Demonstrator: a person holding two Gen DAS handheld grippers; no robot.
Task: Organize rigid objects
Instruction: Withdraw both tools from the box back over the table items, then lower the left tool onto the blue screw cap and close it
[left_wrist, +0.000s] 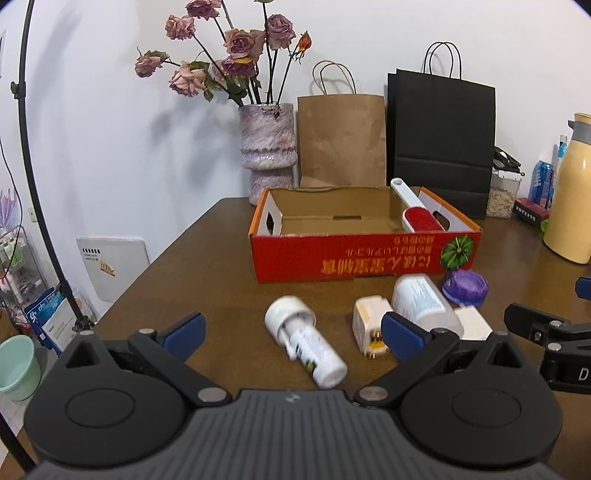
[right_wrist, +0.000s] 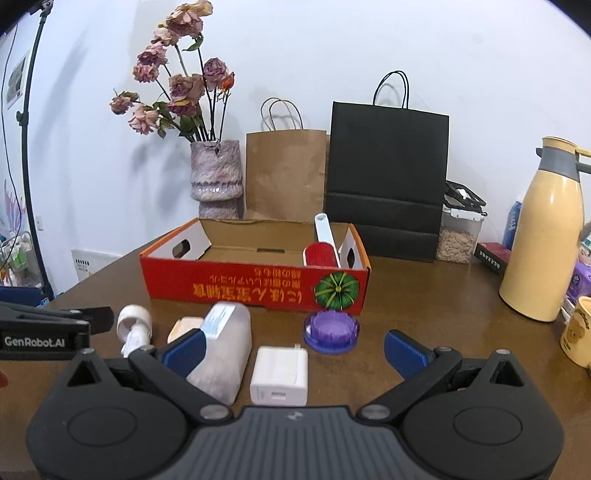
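Note:
A red cardboard box (left_wrist: 354, 258) (right_wrist: 236, 288) stands open on the brown table, with a red and white lint brush (left_wrist: 417, 210) (right_wrist: 323, 247) leaning in its right end. In front of it lie a white tube with a wide cap (left_wrist: 306, 339) (right_wrist: 135, 326), a cream plug adapter (left_wrist: 369, 325) (right_wrist: 184, 326), a large white bottle (left_wrist: 424, 302) (right_wrist: 225, 347), a white charger (left_wrist: 472, 323) (right_wrist: 280, 374) and a purple lid (left_wrist: 465, 286) (right_wrist: 331, 330). My left gripper (left_wrist: 293, 334) is open over the tube. My right gripper (right_wrist: 293, 350) is open over the charger.
A vase of dried roses (left_wrist: 267, 151) (right_wrist: 216, 177), a brown paper bag (left_wrist: 341, 140) (right_wrist: 286, 173) and a black bag (left_wrist: 441, 144) (right_wrist: 386, 184) stand behind the box. A yellow thermos (right_wrist: 543, 236) and a mug (right_wrist: 578, 332) stand at the right.

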